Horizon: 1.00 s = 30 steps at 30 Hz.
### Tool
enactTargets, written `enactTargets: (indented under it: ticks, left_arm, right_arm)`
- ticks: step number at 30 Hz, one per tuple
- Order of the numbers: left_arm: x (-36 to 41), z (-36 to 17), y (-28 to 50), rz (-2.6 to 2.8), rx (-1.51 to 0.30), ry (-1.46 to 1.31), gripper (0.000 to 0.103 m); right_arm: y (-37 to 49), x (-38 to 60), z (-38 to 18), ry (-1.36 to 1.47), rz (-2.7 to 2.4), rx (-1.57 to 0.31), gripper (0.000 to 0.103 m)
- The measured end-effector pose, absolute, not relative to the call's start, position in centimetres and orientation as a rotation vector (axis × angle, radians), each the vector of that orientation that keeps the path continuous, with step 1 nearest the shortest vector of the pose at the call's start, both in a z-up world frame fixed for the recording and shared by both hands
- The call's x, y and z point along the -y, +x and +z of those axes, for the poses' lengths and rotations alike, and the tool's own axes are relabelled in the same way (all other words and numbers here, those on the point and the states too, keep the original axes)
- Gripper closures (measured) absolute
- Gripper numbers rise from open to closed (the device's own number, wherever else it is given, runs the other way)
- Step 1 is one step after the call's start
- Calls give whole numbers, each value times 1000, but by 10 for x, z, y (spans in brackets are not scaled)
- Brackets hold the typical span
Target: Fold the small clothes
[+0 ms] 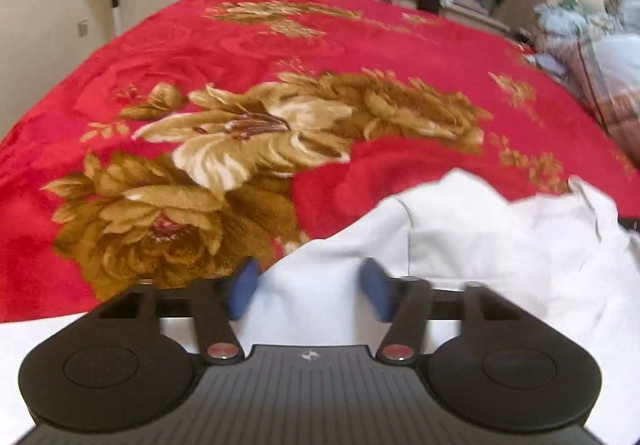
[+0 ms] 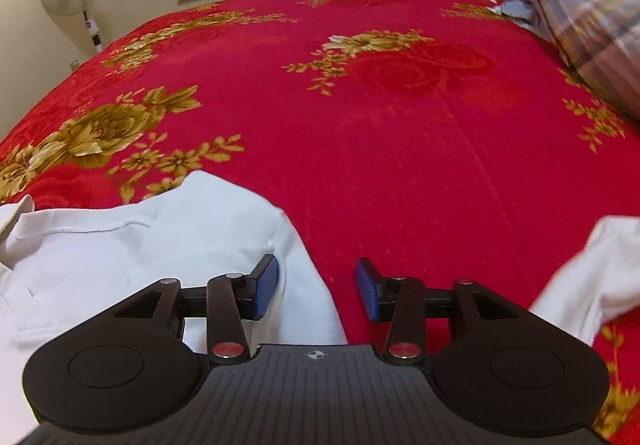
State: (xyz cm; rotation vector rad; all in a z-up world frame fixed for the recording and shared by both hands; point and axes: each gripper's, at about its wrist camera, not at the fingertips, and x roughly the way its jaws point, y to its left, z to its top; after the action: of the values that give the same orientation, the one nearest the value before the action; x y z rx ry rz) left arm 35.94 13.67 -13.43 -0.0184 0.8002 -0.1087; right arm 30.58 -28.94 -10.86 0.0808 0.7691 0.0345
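Left gripper (image 1: 310,291) gaped over white shirt (image 1: 480,245); right gripper (image 2: 317,291) gaped at its edge on red blanket (image 2: 400,125).

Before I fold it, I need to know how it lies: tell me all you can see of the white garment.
The white garment is thin, cotton-like cloth, crumpled and unfolded on the red floral blanket. A stitched seam and a collar-like edge show at its left in the right wrist view. The open left gripper straddles a raised fold; the open right gripper straddles its right edge. Neither visibly pinches it.
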Motion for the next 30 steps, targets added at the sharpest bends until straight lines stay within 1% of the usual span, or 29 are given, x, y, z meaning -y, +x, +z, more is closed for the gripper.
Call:
enactTargets:
  ticks: [1,2,3,4,9,12,16,20,21,23,24,26,27,29,30]
  left_arm:
    - [-137,-135,359,-127,-785,-1,83]
    - [-138,-131,361,-147,-785,-2,94]
    - [-140,-128,364,-155,-786,-7,96]
    - [-143,-125,365,-157,-788,-13,97]
    - [-151,-114,364,-140,-733,25,98]
    - [-157,-103,367,-106,-687,29,99]
    - [-156,-96,371,-31,-599,112,99]
    - [-165,-96,378,23,-569,102,99]
    - [-164,-98,380,45,-584,129,98]
    - [-160,-97,382,71,-634,183,92]
    - [-160,-92,378,70,-621,182,86]
    - [-156,-73,366,27,-589,140,85]
    - [-153,-65,360,-14,-589,106,85]
    - [-144,-53,347,-135,-618,27,84]
    - [-138,-50,341,-201,-641,-7,77]
  right_arm:
    - [307,287,-109,67,46,-765,64]
    - [307,284,-111,52,66,-759,71]
    - [308,281,-111,45,94,-757,88]
    - [310,279,-111,37,120,-755,94]
    - [313,288,-108,90,135,-736,99]
    - [316,285,-100,88,146,-671,100]
    - [328,273,-73,73,163,-535,100]
    - [343,259,-60,27,134,-463,100]
    - [348,254,-63,8,122,-476,100]
    - [363,247,-79,-30,91,-605,98]
    - [367,246,-85,-47,80,-661,98]
    - [355,250,-82,-68,5,-645,98]
    - [343,255,-76,-38,-2,-617,93]
    - [318,265,-65,49,58,-622,91]
    - [304,268,-62,77,97,-627,91]
